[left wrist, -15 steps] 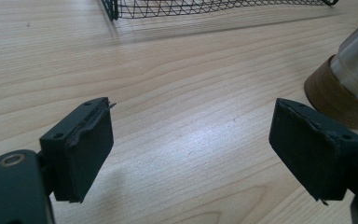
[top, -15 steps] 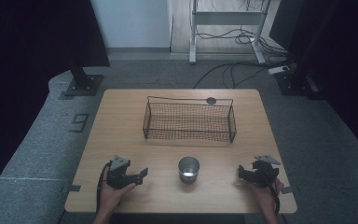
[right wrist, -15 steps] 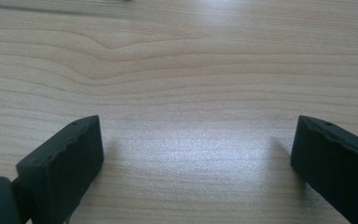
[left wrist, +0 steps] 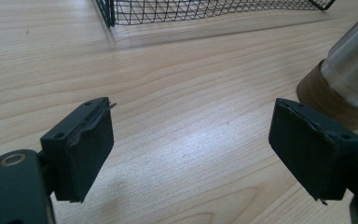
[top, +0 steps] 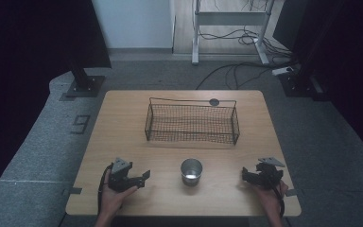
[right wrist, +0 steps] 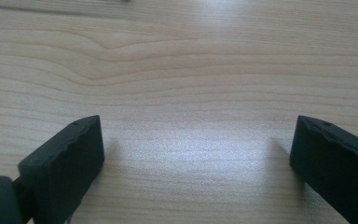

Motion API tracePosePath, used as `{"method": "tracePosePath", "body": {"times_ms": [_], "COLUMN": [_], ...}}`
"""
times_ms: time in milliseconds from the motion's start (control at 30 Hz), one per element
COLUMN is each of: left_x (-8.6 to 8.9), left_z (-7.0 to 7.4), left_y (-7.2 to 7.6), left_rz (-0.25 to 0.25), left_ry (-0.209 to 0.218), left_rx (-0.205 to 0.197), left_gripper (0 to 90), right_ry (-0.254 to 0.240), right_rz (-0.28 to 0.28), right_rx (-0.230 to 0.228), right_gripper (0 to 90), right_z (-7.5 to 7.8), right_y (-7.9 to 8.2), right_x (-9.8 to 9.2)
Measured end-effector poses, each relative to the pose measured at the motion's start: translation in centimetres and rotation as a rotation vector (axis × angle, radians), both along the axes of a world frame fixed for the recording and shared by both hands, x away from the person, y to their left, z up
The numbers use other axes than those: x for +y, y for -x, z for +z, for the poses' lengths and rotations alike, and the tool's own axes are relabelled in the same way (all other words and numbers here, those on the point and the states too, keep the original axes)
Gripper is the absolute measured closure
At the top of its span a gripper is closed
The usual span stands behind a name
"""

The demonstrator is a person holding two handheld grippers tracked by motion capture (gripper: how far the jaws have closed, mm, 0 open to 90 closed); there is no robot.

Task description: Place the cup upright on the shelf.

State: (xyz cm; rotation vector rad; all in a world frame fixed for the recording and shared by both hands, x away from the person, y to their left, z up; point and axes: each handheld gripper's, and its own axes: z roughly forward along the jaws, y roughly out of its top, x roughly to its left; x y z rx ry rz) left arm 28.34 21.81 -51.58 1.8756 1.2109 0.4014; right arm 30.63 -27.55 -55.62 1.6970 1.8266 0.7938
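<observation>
Resting near the counter's (top: 123, 123) front edge, the left claw (top: 142, 176) and right claw (top: 246, 176) both stand with jaws wide apart, gripping nothing. Between them, apart from each, a steel cup (top: 191, 171) stands upright. Farther back sits an empty black wire basket (top: 192, 124), with a small dark disc (top: 214, 101) behind it.

A light wooden table (top: 123, 118) stands on grey carpet (top: 38, 142), dark curtains (top: 23, 42) hanging at both sides.

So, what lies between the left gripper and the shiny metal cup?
Bare wooden table separates left gripper from metal cup, in the high view.
</observation>
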Motion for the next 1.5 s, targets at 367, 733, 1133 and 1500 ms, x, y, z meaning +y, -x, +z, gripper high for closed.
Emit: {"method": "tracePosePath", "body": {"times_ms": [367,733,1133,1500], "left_x": [-0.2,-0.9,-2.1,-3.3], "left_z": [0.9,1.4,2.0,2.5], "left_y": [0.4,0.8,1.1,1.2], "left_rz": [-0.02,-0.055,-0.088,-0.12], "left_ry": [0.027,0.026,0.04,0.048], "left_rx": [-0.023,-0.03,-0.04,-0.05], "left_gripper": [14.3,14.3,14.2,14.2], "right_ry": [0.001,0.0,0.001,0.001], "right_rz": [-0.003,-0.01,-0.013,-0.014], "right_rx": [-0.004,-0.007,-0.009,-0.01], "right_gripper": [3.9,4.8,5.6,5.9], "right_z": [0.0,0.0,0.0,0.0], "right_y": [0.0,0.1,0.1,0.1], "right_x": [0.0,-0.1,-0.1,-0.1]}}
